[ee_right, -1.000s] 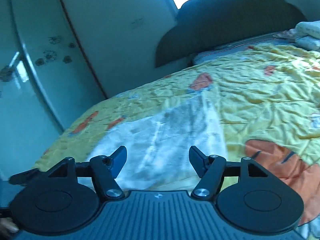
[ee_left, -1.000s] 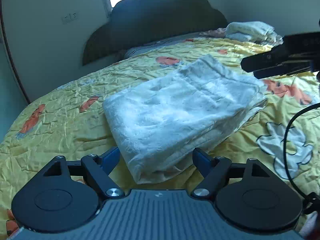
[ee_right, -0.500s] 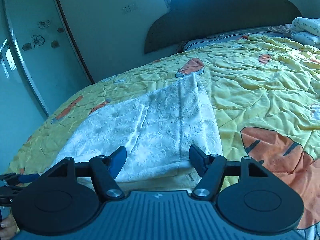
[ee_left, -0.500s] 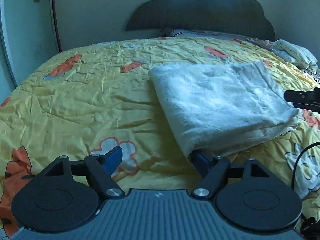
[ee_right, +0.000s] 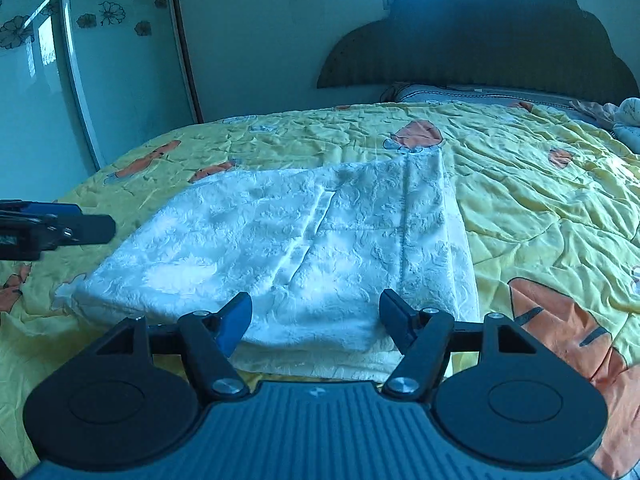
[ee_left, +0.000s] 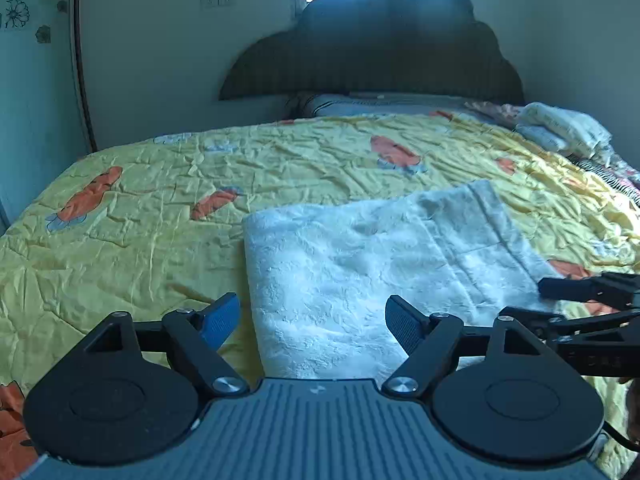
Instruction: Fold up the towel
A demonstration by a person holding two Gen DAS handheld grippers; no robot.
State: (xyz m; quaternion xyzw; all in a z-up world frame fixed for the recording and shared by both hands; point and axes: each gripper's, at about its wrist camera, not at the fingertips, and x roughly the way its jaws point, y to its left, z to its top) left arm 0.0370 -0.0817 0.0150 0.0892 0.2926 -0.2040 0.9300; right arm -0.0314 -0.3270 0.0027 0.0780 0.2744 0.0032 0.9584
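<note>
A white textured towel (ee_left: 360, 268) lies folded in layers on the yellow bedspread (ee_left: 140, 240). My left gripper (ee_left: 312, 322) is open, its fingers straddling the towel's near left corner just above the cloth. In the right wrist view the same towel (ee_right: 280, 248) spreads ahead, its stacked near edge facing me. My right gripper (ee_right: 316, 320) is open over that near edge, nothing pinched. The right gripper's fingers (ee_left: 576, 288) show at the right of the left wrist view; the left gripper's fingers (ee_right: 80, 228) show at the left of the right wrist view.
A dark scalloped headboard (ee_left: 372, 52) stands at the far end with a pillow (ee_left: 380, 104) below it. Folded cloths (ee_left: 560, 128) are piled at the far right of the bed. A glass wardrobe door (ee_right: 100, 60) with flower decals lines the left wall.
Both grippers have swung to face the headboard and settled low at the towel's near edge. The left gripper has come back over the towel's left corner. Both stay open.
</note>
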